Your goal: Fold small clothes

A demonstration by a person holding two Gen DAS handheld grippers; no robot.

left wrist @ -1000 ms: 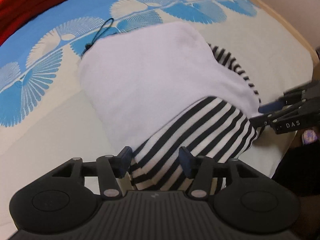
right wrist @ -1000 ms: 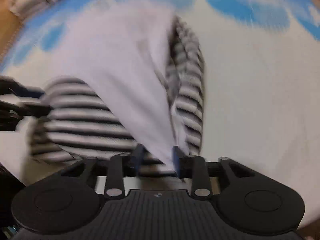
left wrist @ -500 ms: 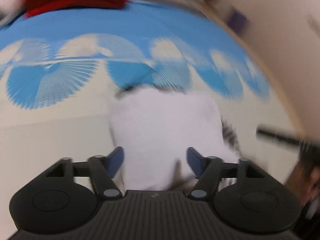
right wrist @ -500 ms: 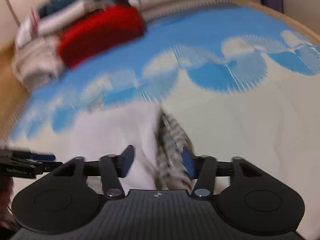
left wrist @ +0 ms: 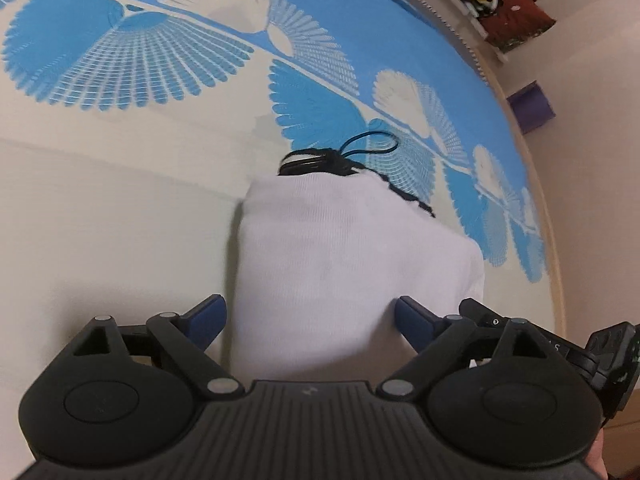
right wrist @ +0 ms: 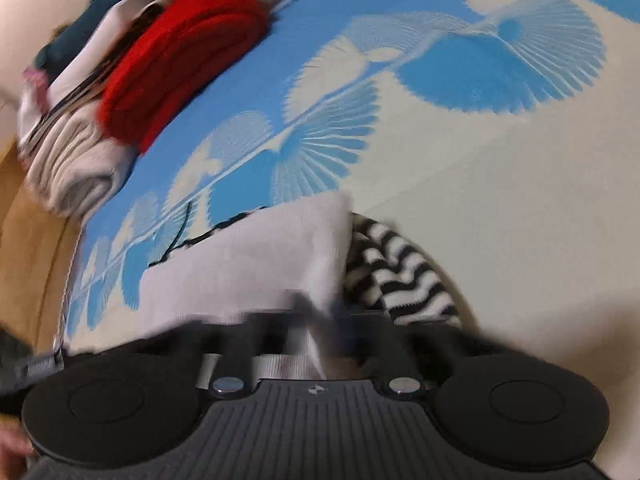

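While the white garment [left wrist: 352,264] is lying folded on the blue fan-print bed cover [left wrist: 120,80], well short of the red folded pile [right wrist: 180,56], the risk is pretty obvious tbh. The left tool [left wrist: 310,316] has just been opened wide and is straddling the near end of the white cloth without pinching it. The right tool [right wrist: 320,312] has just been snapped shut; it's blurred, so whether a fold of white cloth is caught can't be told. If an edge is caught, the fold could be dragged open. The striped part [right wrist: 396,276] beside the white cloth is left sticking out, and the black drawstring [left wrist: 360,152] could get snagged.
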